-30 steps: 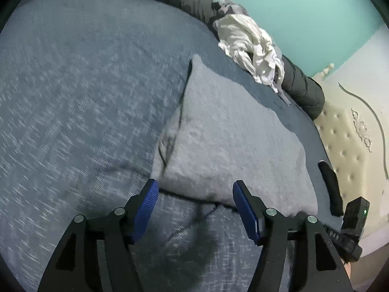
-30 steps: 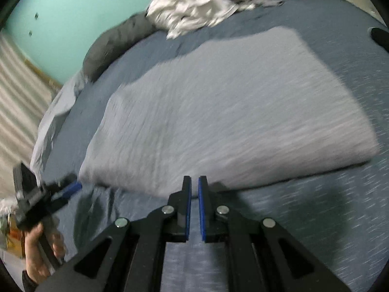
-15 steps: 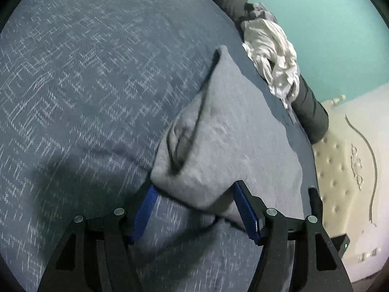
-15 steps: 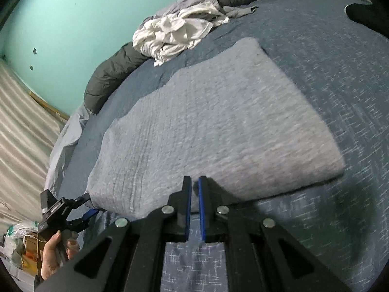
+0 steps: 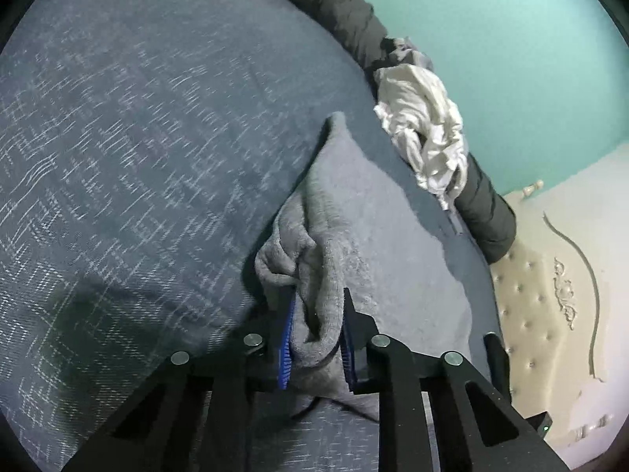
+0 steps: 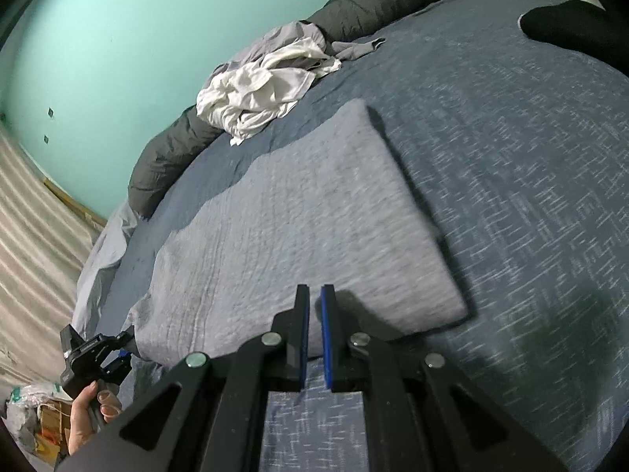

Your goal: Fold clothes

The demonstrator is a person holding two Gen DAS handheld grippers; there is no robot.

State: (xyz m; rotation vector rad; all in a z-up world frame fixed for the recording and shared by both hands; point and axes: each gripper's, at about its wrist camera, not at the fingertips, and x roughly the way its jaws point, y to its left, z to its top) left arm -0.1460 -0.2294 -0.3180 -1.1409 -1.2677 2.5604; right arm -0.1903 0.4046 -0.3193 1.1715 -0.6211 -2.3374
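Blue woven bedspread [image 6: 530, 181], turquoise wall [image 6: 118, 39]

Both grippers same build: matte black angular arms w/ triangular cut-outs, round silver screw heads at the pivots, four showing per gripper. Left gripper [image 5: 316, 338] has blue ribbed pads on inner finger faces; right gripper [image 6: 313, 330] blue pads too, thin strips edge-on. From right cam, left hand [image 6: 88, 413] bare, no sleeve visible, around a black handle w/ boxy black camera block on top
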